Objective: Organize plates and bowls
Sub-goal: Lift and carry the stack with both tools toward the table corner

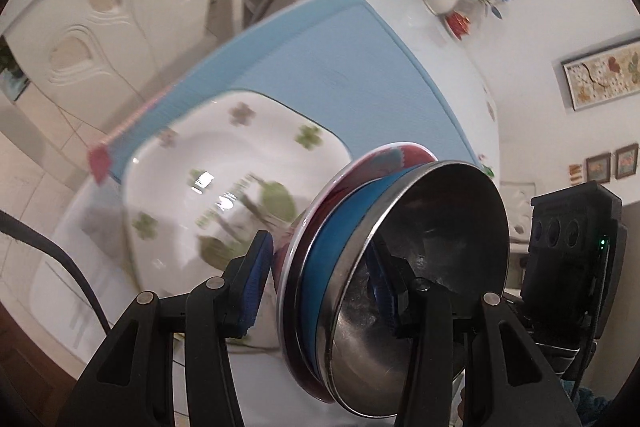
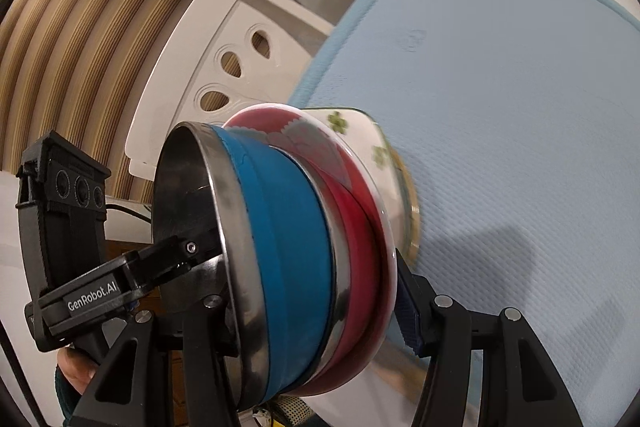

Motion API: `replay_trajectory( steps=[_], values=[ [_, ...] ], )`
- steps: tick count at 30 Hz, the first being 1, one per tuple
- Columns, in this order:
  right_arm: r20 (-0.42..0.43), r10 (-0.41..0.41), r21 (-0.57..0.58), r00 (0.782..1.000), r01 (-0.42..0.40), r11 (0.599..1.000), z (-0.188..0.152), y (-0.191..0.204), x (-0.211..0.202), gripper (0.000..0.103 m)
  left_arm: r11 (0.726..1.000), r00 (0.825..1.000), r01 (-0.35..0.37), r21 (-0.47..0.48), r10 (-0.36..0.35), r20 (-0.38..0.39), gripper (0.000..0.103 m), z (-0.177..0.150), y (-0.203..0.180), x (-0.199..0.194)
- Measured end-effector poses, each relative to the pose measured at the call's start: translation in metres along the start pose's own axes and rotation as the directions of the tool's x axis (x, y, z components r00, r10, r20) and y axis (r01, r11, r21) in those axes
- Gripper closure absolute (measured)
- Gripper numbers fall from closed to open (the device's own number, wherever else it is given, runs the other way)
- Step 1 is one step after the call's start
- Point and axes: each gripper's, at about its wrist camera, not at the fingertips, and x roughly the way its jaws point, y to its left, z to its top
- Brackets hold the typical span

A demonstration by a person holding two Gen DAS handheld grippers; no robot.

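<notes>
Steel bowl (image 2: pixel 192 227) atop nested bowls (image 2: pixel 288 267), stack above mat (image 2: pixel 520 107)

A white square dish (image 1: pixel 208 187) carries green clover motifs and leaves. The plate (image 2: pixel 360 227) on it is red with a white rim, under a blue-banded steel bowl (image 2: pixel 280 247). The mat (image 2: pixel 500 87) is light blue.

One steel bowl (image 1: pixel 432 267), one blue bowl (image 2: pixel 288 239), two plates (image 1: pixel 208 195).

The square plate (image 1: pixel 224 183) is motion-blurred — its leaf pattern smears — and the steel bowl (image 1: pixel 424 267) hides its right edge.
</notes>
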Motion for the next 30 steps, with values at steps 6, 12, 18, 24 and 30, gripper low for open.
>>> replay_trajectory(
  steps=[6,12,18,24,30],
  values=[
    [-0.053,0.0,-0.01,0.999,0.0,1.0,0.012,0.011,0.033,0.047,0.998,1.0,-0.017,-0.064,0.017,0.007,0.059,0.015,0.034,0.003],
    [-0.072,-0.01,-0.017,0.997,0.009,1.0,0.006,0.009,0.047,0.047,0.997,1.0,-0.028,-0.076,0.029,0.009,0.059,0.016,0.046,0.011],
    [-0.006,0.007,-0.063,1.0,-0.007,0.998,0.009,0.011,0.032,0.022,0.991,0.998,-0.006,-0.134,0.015,0.061,0.044,0.013,0.061,0.009],
    [0.137,-0.109,-0.159,0.985,0.13,0.979,0.003,0.031,-0.012,0.006,0.988,0.977,-0.054,-0.143,0.082,0.197,0.01,0.008,0.058,-0.029],
    [0.209,-0.168,-0.21,0.964,0.211,0.955,-0.015,0.061,-0.051,0.005,0.938,0.927,-0.338,0.077,0.318,0.198,0.01,-0.013,0.005,-0.068]
  ],
)
